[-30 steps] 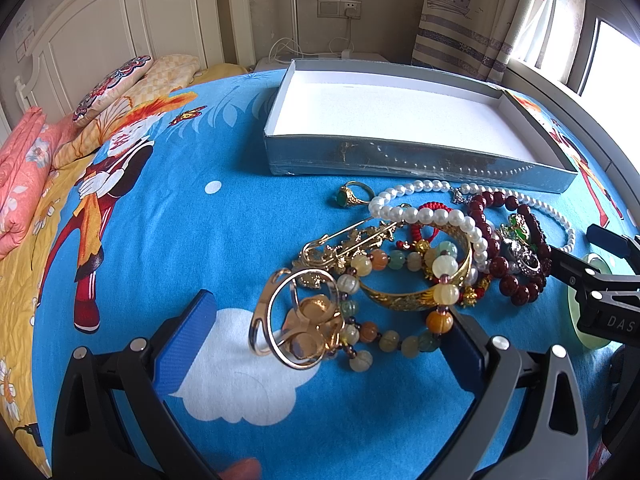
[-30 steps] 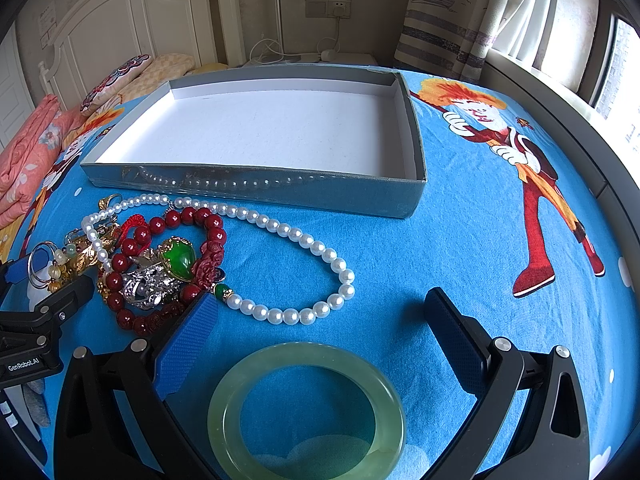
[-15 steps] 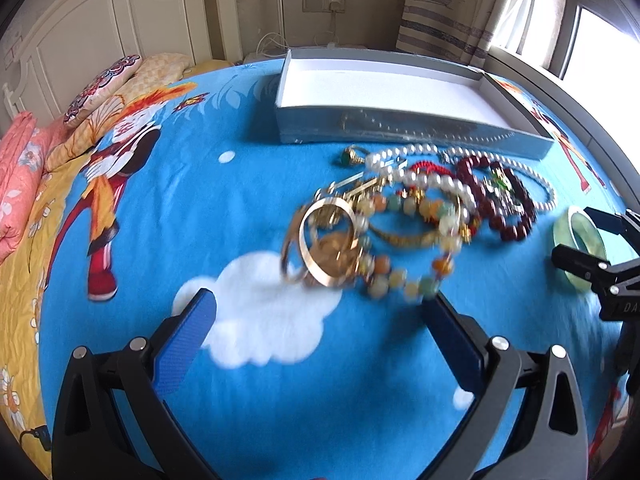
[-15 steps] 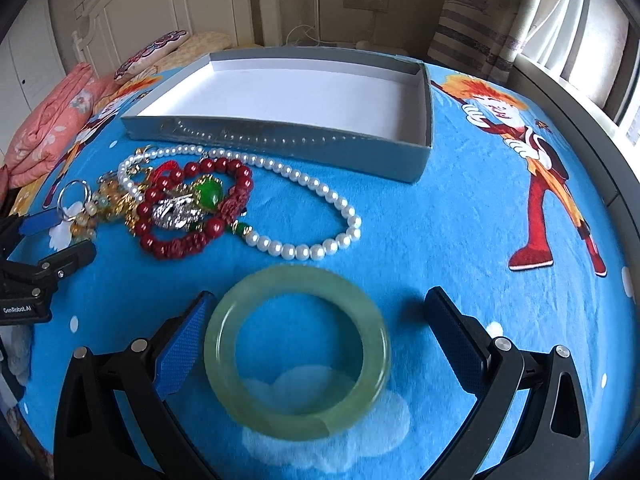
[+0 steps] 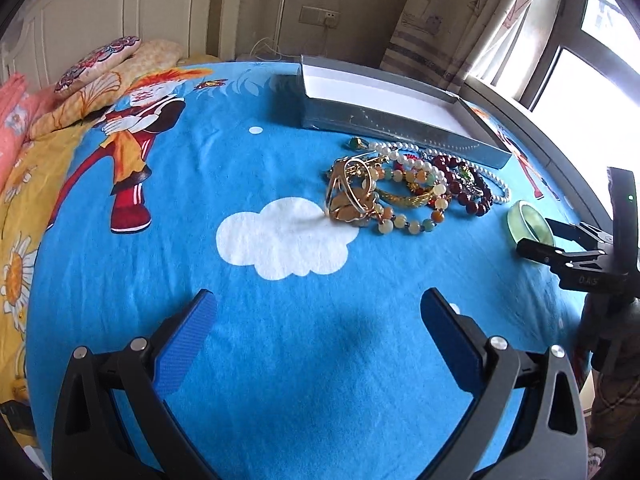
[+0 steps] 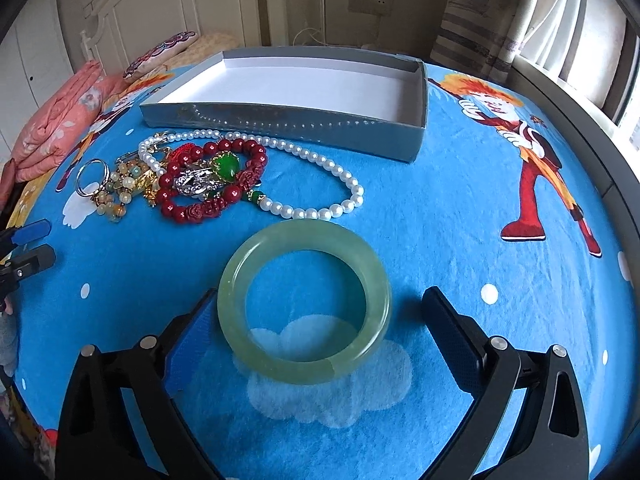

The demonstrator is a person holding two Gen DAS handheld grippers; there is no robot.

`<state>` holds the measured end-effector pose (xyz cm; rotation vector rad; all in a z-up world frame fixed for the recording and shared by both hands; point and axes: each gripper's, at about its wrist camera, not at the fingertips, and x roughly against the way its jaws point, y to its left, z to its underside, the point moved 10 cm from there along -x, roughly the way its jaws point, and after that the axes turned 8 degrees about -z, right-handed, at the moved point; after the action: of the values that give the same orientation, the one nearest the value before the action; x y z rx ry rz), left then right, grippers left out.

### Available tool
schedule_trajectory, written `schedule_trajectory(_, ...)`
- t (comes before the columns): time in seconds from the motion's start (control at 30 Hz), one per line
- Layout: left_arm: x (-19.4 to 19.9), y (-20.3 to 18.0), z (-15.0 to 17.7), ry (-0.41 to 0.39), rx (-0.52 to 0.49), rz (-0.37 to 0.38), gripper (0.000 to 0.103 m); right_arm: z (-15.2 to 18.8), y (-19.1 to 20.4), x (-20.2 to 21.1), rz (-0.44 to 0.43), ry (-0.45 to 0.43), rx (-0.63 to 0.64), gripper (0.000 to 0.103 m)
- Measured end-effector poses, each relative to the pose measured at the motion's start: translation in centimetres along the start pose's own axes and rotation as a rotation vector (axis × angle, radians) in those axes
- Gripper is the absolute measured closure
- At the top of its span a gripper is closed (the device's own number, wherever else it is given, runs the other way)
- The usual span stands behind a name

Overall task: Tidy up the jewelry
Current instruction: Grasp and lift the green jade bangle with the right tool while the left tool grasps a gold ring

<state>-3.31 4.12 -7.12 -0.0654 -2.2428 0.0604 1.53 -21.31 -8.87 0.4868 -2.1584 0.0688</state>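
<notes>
A pale green jade bangle (image 6: 304, 304) lies flat on the blue bedspread, just ahead of and between the fingers of my open right gripper (image 6: 320, 320); it also shows in the left wrist view (image 5: 530, 222). A jewelry pile with a pearl necklace (image 6: 312, 164), red bead bracelets (image 6: 212, 184) and gold rings (image 5: 352, 196) lies in front of an empty grey box (image 6: 300, 92). My left gripper (image 5: 316, 328) is open and empty, well back from the pile.
The blue cartoon bedspread (image 5: 240, 160) covers the bed. Pillows (image 5: 100, 60) and folded pink bedding (image 6: 64, 120) lie at the far left by the white headboard. A window and curtain stand at the right. The box also shows in the left wrist view (image 5: 384, 116).
Both grippers have pulled back and up from the jewelry. The pile now lies farther from the left gripper. The bangle now sits fully in the right wrist view.
</notes>
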Motion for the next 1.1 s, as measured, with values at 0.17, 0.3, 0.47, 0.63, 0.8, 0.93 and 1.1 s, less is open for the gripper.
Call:
schedule_trajectory(0.17,-0.3,0.4,0.1,0.023,-0.004,-0.089,0.002,0.3,0.4,0.5,-0.015,-0.014,0.010,0.017)
schedule_trajectory(0.3,-0.7,0.5,0.1,0.039,-0.021,-0.135,0.003,0.4,0.6,0.7,-0.019,-0.018,0.018,0.021)
schedule_trajectory(0.47,-0.6,-0.3,-0.3,0.031,-0.021,-0.126,0.018,0.6,0.6,0.9,-0.018,-0.024,0.016,0.023)
schedule_trajectory(0.63,-0.5,-1.3,-1.8,0.001,-0.017,-0.125,0.022,0.8,0.8,1.3,-0.035,-0.043,0.021,0.025)
schedule_trajectory(0.8,-1.6,-1.2,-3.5,0.004,0.046,-0.104,0.035,0.7,1.1,2.0,-0.055,-0.078,0.031,0.025)
schedule_trajectory(0.93,-2.8,-0.8,-4.7,0.005,0.073,-0.091,0.046,0.5,1.4,2.3,-0.070,-0.098,0.040,0.025)
schedule_trajectory(1.1,-3.5,-1.2,-5.6,-0.001,0.096,-0.046,0.058,0.5,1.8,2.6,-0.101,-0.114,0.044,0.025)
